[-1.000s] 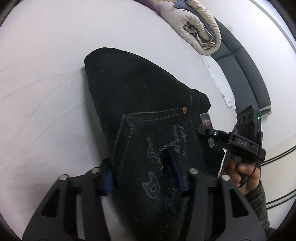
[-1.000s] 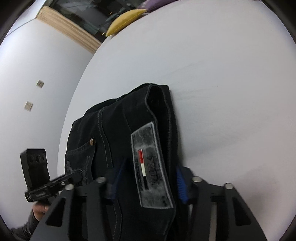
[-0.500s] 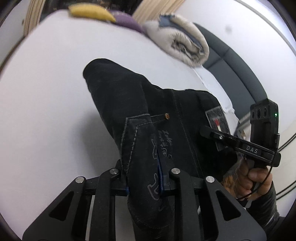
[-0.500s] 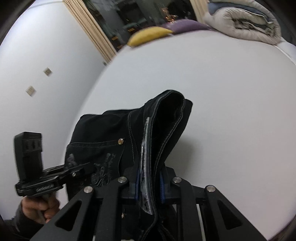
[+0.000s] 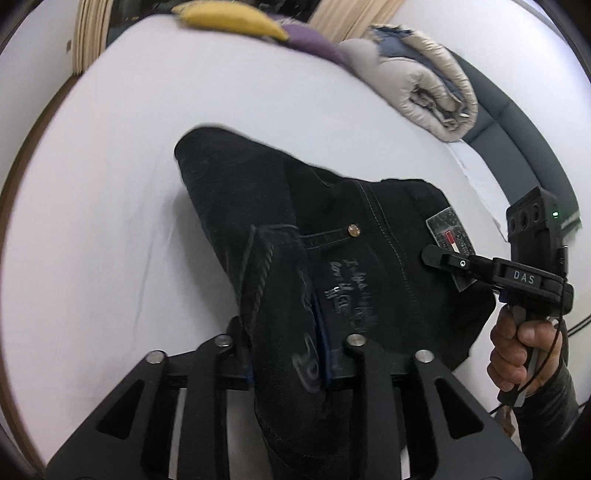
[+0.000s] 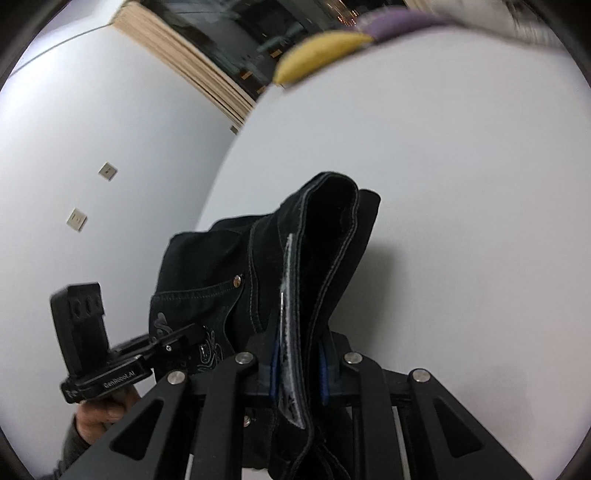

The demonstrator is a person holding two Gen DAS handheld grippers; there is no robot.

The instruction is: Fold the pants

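The black denim pants point(image 5: 258, 206) are folded into a bundle and lifted at the near end off the white bed point(image 5: 110, 184). My left gripper point(image 5: 286, 350) is shut on the embroidered back-pocket side of the pants. My right gripper point(image 6: 297, 365) is shut on the waistband by the grey brand patch point(image 6: 286, 332). The patch also shows in the left wrist view point(image 5: 448, 236). The right gripper appears in the left view point(image 5: 443, 260); the left gripper appears in the right view point(image 6: 184, 338). The far end of the pants point(image 6: 332, 206) rests on the bed.
A rolled beige and blue duvet point(image 5: 424, 85) lies at the far right of the bed. A yellow pillow point(image 5: 229, 16) and a purple pillow point(image 5: 314, 44) sit at the far edge. A grey headboard point(image 5: 524, 140) runs along the right. A white wall point(image 6: 92, 147) stands at the left.
Both grippers closed on the pants from open and raised the near end off the bed. The views tilted up toward the far end of the bed.
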